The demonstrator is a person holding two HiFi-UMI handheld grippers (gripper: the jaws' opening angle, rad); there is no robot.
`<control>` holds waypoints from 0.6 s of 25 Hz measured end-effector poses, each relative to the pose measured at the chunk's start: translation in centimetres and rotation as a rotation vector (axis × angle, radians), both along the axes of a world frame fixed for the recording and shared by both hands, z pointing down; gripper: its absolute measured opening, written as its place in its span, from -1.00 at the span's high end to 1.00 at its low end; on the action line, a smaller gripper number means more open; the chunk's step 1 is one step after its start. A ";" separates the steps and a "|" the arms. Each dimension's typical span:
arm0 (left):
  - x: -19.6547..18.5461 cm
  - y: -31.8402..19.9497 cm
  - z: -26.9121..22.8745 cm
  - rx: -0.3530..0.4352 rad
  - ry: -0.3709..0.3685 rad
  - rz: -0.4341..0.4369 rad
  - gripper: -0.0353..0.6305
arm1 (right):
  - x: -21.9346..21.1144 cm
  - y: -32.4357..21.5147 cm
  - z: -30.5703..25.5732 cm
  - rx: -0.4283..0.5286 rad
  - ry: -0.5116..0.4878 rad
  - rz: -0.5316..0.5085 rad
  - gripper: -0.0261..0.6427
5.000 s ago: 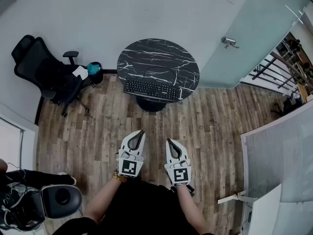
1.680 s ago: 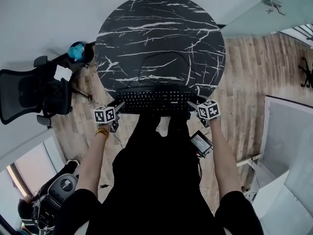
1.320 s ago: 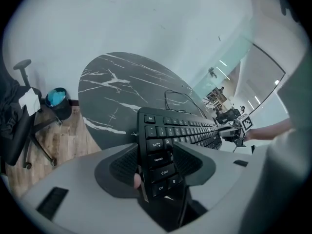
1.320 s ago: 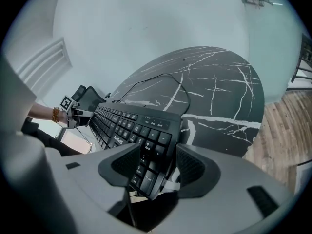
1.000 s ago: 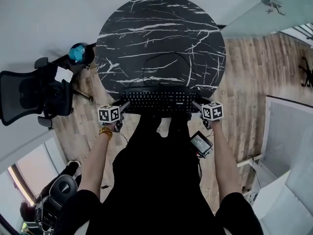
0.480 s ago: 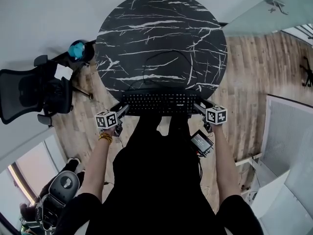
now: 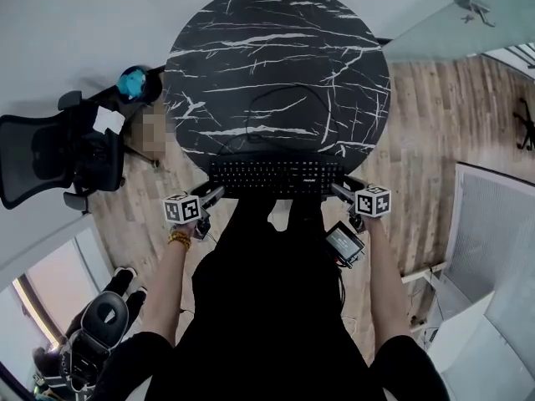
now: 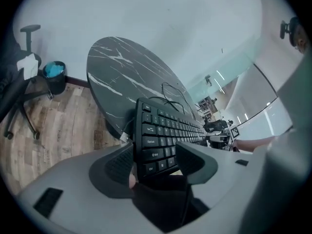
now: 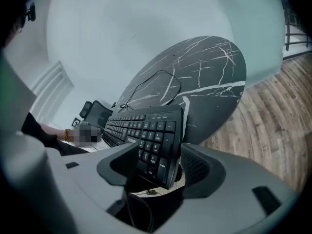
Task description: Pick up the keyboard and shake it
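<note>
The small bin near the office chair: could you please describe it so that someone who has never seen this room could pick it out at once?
Start at the round black marble-patterned table and look left along the white wall towards the black office chair. The small bin stands between them, and its bright teal top is the only vivid colour there.
</note>
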State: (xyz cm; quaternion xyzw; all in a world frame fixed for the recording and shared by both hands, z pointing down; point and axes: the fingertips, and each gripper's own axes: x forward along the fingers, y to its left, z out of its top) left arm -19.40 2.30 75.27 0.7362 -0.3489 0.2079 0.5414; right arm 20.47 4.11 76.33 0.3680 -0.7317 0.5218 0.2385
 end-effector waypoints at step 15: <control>0.8 0.3 1.0 -0.084 0.168 -0.066 0.10 | 1.4 1.4 2.9 -0.072 -0.164 0.129 0.17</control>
